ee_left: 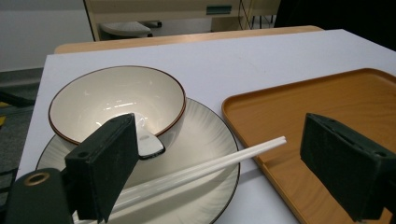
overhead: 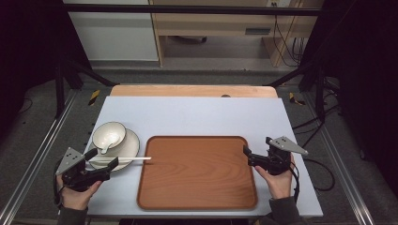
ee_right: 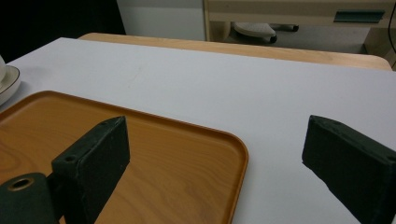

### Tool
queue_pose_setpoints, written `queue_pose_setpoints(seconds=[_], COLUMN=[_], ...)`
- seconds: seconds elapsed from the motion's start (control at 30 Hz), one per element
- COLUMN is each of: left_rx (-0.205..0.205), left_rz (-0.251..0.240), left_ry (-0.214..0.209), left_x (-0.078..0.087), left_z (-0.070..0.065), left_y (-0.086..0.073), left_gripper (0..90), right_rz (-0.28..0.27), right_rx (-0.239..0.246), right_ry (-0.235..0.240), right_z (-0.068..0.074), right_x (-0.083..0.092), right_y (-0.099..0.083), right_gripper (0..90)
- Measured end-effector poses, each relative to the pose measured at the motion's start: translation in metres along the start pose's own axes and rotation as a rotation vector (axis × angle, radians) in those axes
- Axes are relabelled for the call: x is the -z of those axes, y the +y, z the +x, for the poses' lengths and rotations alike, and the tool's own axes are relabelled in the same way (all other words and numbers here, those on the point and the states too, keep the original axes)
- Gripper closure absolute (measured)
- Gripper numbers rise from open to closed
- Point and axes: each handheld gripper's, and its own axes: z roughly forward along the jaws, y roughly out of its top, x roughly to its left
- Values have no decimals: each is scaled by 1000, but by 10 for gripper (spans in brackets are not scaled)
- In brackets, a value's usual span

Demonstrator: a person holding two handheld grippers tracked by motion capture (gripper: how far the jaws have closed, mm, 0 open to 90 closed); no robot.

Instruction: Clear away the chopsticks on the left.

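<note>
Left gripper (overhead: 104, 158) hangs released over the plate (ee_left: 205, 140), jaws wide around the white chopsticks (ee_left: 205, 167), pads clear. Chopsticks lie across the plate's near rim, tips over the tray (overhead: 197, 172) edge. Judgement: lower, centre, then close squarely to keep both sticks together. Right gripper (overhead: 248, 153), also released, hovers level at the tray's right edge.

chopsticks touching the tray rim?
Touching. In the left gripper view the chopsticks run from the plate and their tips overlap the tray rim; the high view agrees.
</note>
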Motion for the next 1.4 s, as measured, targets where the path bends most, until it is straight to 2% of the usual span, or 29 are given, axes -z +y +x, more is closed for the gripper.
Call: queue_pose_setpoints(seconds=[0.27,0.33,0.43,0.67,0.7,0.77,1.0,1.1,1.17,1.4], left_rx=[-20,-35,-35,-57,-77,-86,-130,-137,-161,-178], left_rz=[20,38,48,92,113,128,180,197,222,238], left_ry=[-28,-42,-46,-74,-73,-79,-72,-60,-60,-62], left_x=[5,6,6,4,3,2,0,-4,-9,-19], left_z=[6,9,12,21,23,26,32,35,38,42], left_y=[-7,-8,-9,-11,-11,-13,-16,-17,-18,-19], left_gripper=[120,122,123,148,152,166,203,208,229,283], right_rz=[13,18,17,31,31,32,46,50,56,62], right_rx=[-1,4,10,12,15,18,28,34,35,36], right_ry=[-1,-1,3,18,19,18,26,26,28,28], right_z=[0,3,6,10,10,10,14,14,15,15], right_x=[-1,-2,-2,-5,-5,-6,-9,-10,-11,-13], right_y=[-2,-1,-1,-3,-3,-3,-3,-4,-4,-5], right_gripper=[75,75,75,74,74,74,73,73,73,74])
